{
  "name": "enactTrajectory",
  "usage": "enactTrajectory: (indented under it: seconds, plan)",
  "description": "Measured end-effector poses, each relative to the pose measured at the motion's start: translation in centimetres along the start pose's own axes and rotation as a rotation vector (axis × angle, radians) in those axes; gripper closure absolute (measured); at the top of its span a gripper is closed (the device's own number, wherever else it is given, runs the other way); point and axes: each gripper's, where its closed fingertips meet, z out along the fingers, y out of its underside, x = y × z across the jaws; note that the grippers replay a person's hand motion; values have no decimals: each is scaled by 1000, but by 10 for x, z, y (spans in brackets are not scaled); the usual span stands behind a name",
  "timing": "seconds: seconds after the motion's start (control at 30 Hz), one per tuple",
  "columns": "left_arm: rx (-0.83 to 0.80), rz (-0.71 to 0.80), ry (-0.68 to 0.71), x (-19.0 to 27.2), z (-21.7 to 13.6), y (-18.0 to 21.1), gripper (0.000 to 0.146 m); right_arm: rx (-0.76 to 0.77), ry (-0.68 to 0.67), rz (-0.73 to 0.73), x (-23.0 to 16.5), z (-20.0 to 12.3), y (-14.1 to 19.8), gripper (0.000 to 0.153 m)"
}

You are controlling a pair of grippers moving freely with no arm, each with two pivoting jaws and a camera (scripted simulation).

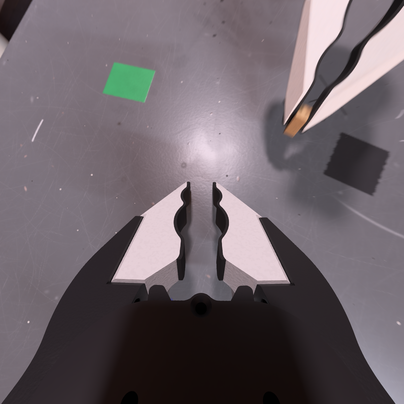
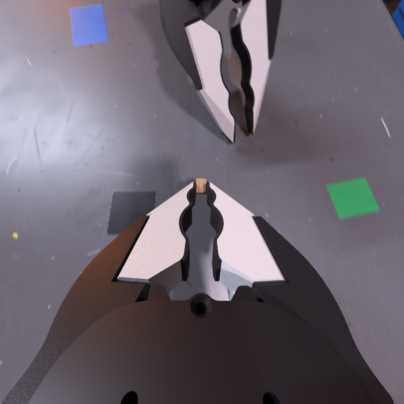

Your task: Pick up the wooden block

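Hovering over the grey tabletop [image 1: 65, 218], the left gripper [image 1: 201, 185] has fingers apart, gripping nothing, near a green square [image 1: 129, 82]. Right wrist view: right gripper [image 2: 201, 185] pinches the wooden block [image 2: 201, 185] at its fingertips, beside a dark patch [image 2: 131, 209].

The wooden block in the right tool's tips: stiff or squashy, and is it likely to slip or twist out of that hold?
The block probably stays rigid: its edges look square under the pinch. It seems light, being tiny against the right tool. Slipping or pivoting is a fair risk, since only the very fingertips hold it.
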Motion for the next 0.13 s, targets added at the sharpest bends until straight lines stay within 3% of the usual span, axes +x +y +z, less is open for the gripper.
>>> enactTrajectory:
  seconds: [0.13]
  plan:
    - [107, 9, 203, 21, -25, -10, 128, 41, 12, -62, -4, 27, -22, 144]
